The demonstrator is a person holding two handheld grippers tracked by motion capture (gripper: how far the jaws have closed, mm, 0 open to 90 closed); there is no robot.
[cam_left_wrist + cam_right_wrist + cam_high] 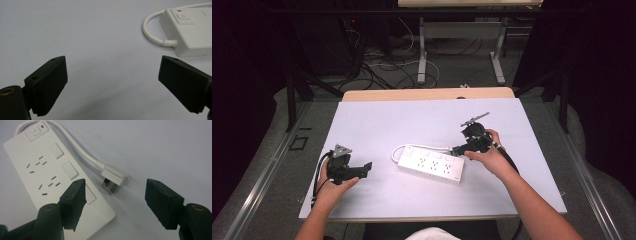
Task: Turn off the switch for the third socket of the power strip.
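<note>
One white power strip (432, 163) with one plug (113, 175) lies between two grippers: left gripper (368, 167) and right gripper (455, 149), both with jaws apart and empty.

A white power strip (432, 163) lies on a pale lavender-white counter (377, 120), its cable (75, 147) and plug (113, 175) white too, the plug's prongs a dull brass. A small red mark (43, 125) sits beside the strip's white power button (35, 132), whose symbol is grey; the socket slots read as dark grey dashes. Both sets of tongs, left (113, 85) and right (116, 205), are matt black with finely ribbed pads. A light wood edge (427, 93) borders the counter's far side.
</note>
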